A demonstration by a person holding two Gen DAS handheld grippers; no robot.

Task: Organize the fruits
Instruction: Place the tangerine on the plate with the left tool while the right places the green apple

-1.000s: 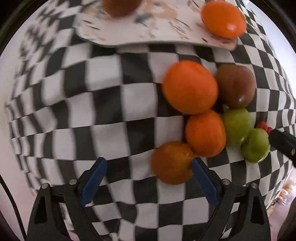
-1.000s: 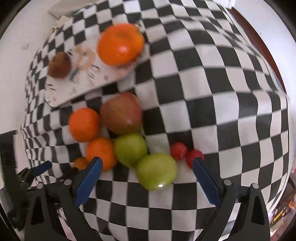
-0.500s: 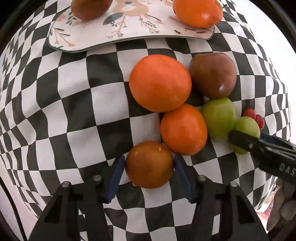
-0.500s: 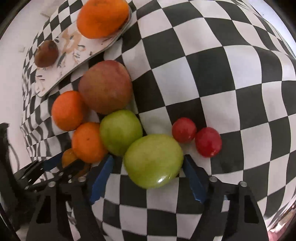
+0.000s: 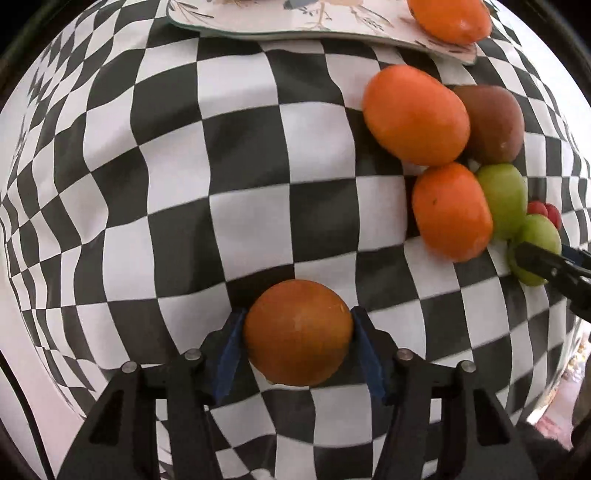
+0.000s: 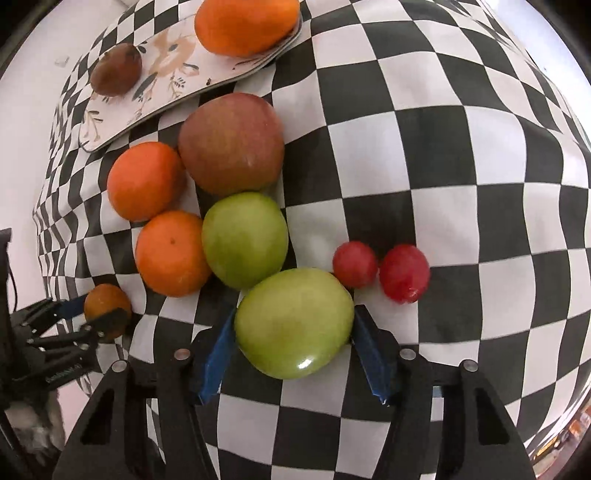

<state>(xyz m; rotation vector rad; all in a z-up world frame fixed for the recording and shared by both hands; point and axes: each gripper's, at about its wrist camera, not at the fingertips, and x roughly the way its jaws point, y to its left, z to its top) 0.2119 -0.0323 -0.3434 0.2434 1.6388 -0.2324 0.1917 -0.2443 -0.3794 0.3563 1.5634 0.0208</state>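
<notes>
left gripper [image 5: 297, 341] straight down, clamps dull orange fruit [image 5: 297, 332] | right gripper [image 6: 293, 339] steeply down, clamps green fruit [image 6: 293, 323]

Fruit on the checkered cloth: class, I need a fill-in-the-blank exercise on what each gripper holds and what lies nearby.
1. The left gripper is closed on a dull ____ fruit.
2. The right gripper is closed on a ____ fruit.
3. Beside that fruit lie ____ small red fruits.
4. The large orange fruit lies on a floral ____.

Missing words: orange; green; two; tray
</notes>
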